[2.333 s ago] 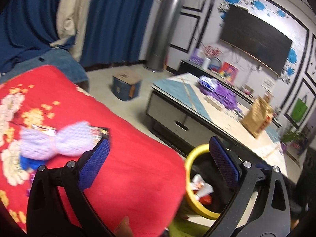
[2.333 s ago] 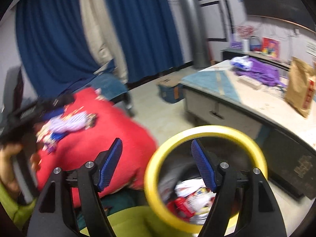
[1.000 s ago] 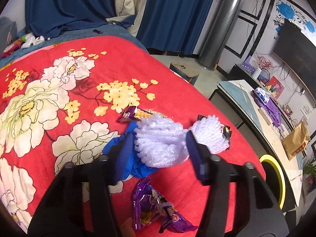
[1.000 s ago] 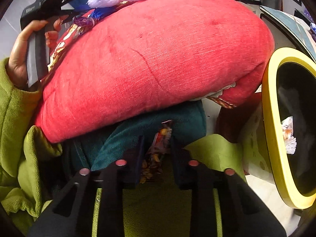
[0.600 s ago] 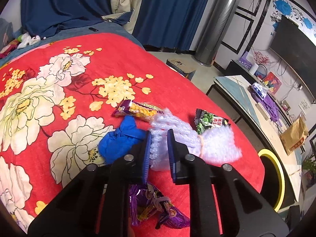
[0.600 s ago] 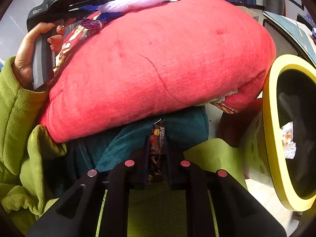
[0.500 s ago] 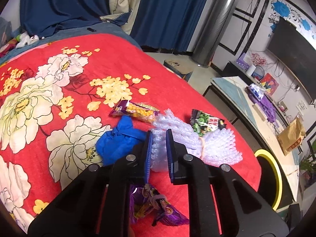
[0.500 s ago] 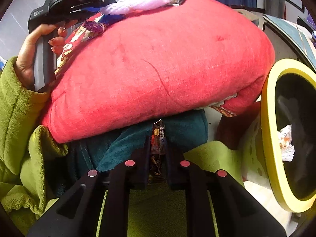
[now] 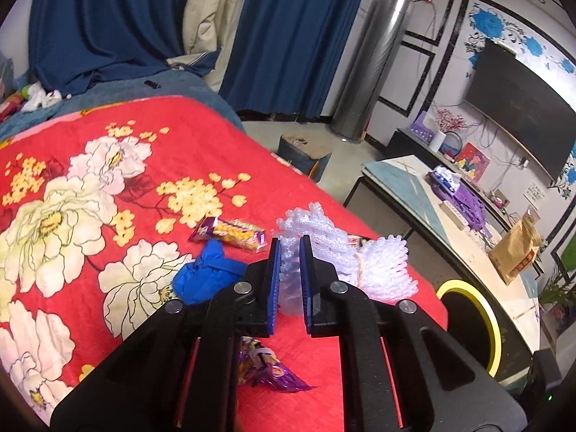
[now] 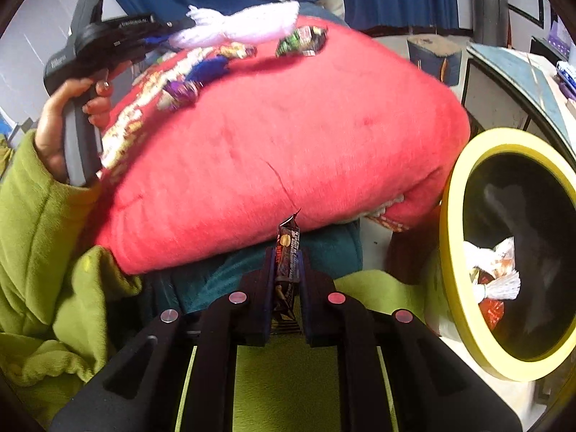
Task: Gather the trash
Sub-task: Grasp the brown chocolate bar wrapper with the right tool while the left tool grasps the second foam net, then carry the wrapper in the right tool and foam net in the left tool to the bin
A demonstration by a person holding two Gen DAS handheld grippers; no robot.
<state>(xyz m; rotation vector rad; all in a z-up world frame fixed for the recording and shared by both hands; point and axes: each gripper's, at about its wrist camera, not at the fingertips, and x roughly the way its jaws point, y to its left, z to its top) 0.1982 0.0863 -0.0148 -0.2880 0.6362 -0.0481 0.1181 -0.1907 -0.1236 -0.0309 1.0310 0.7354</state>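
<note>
White foam fruit net (image 9: 345, 262) is pinched in the left claw (image 9: 289, 252), pads pressed onto its near end; the rest of the net is bunched to the right, over the red floral blanket (image 9: 108, 187). From the right wrist cam the net (image 10: 244, 28) is seen raised a bit above the blanket. Dark snack wrapper (image 10: 287, 262) is clamped upright in the right claw (image 10: 287, 252), just in front of the blanket's red edge, above the green sleeve/lap (image 10: 43, 252).

Other trash on the blanket: orange-purple snack pack (image 9: 230, 232) beside the net, blue crumpled item (image 9: 205, 277) near it, purple wrapper (image 9: 270, 370) under the claw, green-black wrapper (image 10: 302, 43) by the far edge.

Yellow-rimmed bin (image 10: 457, 252) is set to the right w/ trash inside. Low desk (image 9: 414, 194) is seen further right.
</note>
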